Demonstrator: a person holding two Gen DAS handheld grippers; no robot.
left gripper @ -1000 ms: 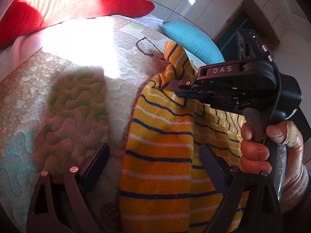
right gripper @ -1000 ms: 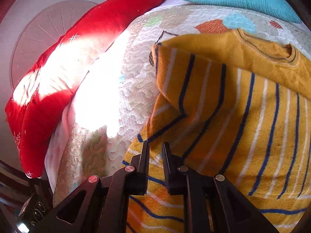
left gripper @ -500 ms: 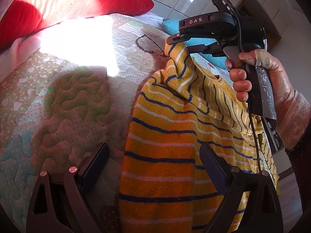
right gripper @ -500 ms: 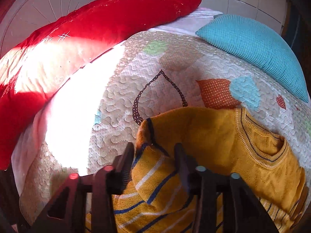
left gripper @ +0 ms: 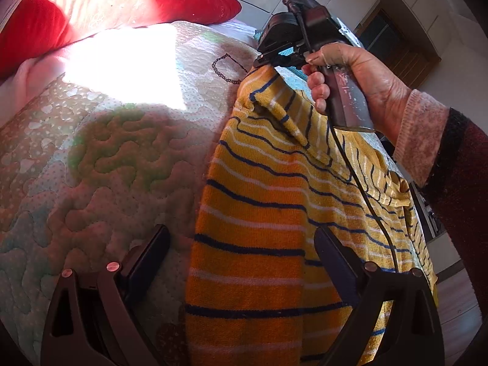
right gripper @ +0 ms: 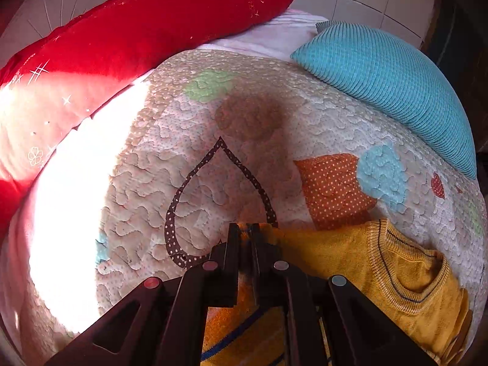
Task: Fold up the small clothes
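One sweater edge pinched in right gripper, left gripper wide astride it

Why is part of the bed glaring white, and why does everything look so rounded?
Left wrist view: sunlight blows out the quilt beside the red pillow. Right wrist view: the same glare at left, and the fisheye lens bulges the bed and blue cushion.

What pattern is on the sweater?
Yellow-orange with navy and white stripes on the sweater; clearest in the left wrist view.

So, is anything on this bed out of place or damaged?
Nothing stands out. The striped sweater is mid-fold, its edge lifted by the right tongs; the left tongs are open over it.
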